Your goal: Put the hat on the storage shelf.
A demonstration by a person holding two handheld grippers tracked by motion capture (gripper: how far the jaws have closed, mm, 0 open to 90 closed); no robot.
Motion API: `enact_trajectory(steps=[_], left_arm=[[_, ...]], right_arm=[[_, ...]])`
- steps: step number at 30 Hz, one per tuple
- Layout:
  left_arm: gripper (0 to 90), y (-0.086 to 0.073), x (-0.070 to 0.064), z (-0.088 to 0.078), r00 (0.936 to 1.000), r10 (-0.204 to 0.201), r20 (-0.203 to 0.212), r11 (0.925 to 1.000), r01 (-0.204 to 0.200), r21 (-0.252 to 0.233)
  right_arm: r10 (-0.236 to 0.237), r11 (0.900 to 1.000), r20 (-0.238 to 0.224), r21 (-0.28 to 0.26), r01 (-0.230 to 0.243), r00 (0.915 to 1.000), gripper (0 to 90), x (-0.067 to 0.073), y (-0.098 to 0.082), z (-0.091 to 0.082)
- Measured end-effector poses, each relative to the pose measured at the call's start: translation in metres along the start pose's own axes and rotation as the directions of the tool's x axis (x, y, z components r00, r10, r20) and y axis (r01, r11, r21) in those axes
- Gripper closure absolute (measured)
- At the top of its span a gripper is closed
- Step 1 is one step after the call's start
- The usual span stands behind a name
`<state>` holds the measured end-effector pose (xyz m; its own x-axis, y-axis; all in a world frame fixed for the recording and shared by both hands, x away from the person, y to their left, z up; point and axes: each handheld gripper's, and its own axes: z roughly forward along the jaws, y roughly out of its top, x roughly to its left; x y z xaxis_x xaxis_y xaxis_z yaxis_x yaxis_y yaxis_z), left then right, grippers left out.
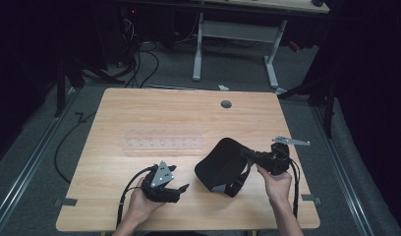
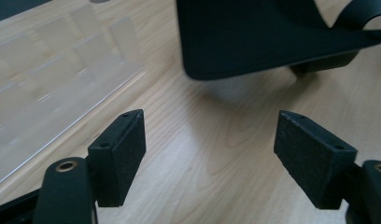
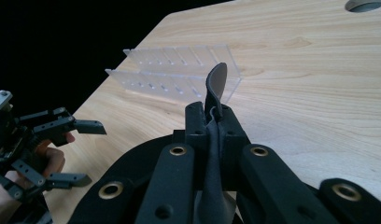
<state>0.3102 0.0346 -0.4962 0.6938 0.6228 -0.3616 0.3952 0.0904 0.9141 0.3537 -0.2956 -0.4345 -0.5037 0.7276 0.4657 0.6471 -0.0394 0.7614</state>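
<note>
A black fabric piece (image 1: 220,164) with a strap and a grey lining lies at the table's front right. My right gripper (image 1: 248,154) points left and is shut on its upper right edge; in the right gripper view the thin fabric (image 3: 215,84) stands up from between the closed jaws of that gripper (image 3: 212,122). My left gripper (image 1: 180,178) sits just left of the fabric, open, with nothing between its fingers. Its two pads stand wide apart in the left gripper view, where this gripper (image 2: 209,140) faces the black fabric (image 2: 254,37) a short way ahead.
A clear plastic rack (image 1: 161,143) with several slots lies flat in the middle of the wooden table (image 1: 139,108), behind the left gripper. A round grommet hole (image 1: 226,104) is near the far edge. A white-legged desk (image 1: 235,34) stands on the floor beyond.
</note>
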Motion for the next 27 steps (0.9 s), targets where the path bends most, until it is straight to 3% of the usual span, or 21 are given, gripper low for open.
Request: enact_trajectory(steps=[6,13,23,27], left_arm=[[25.7,-0.004,-0.015,0.008,0.9981,0.051,0.034,0.9982,-0.052,0.03],[26.3,-0.005,-0.02,0.01,0.9974,0.05,0.053,0.9984,-0.051,0.023],[29.3,-0.001,-0.019,0.01,0.9974,0.062,0.037,0.998,-0.063,0.012],[33.0,0.0,-0.019,0.009,0.996,0.084,0.027,0.9962,-0.085,0.017]], right_arm=[[-0.013,1.0,-0.009,0.011,0.013,0.9999,86.4,0.01,0.0,0.01],[-0.016,1.0,-0.029,0.018,0.017,0.9995,86.4,0.015,0.001,0.02],[-0.035,0.999,-0.058,0.03,0.037,0.9977,86.3,0.027,0.002,0.027],[-0.054,0.998,-0.066,0.036,0.057,0.9964,86.2,0.034,0.002,0.028]])
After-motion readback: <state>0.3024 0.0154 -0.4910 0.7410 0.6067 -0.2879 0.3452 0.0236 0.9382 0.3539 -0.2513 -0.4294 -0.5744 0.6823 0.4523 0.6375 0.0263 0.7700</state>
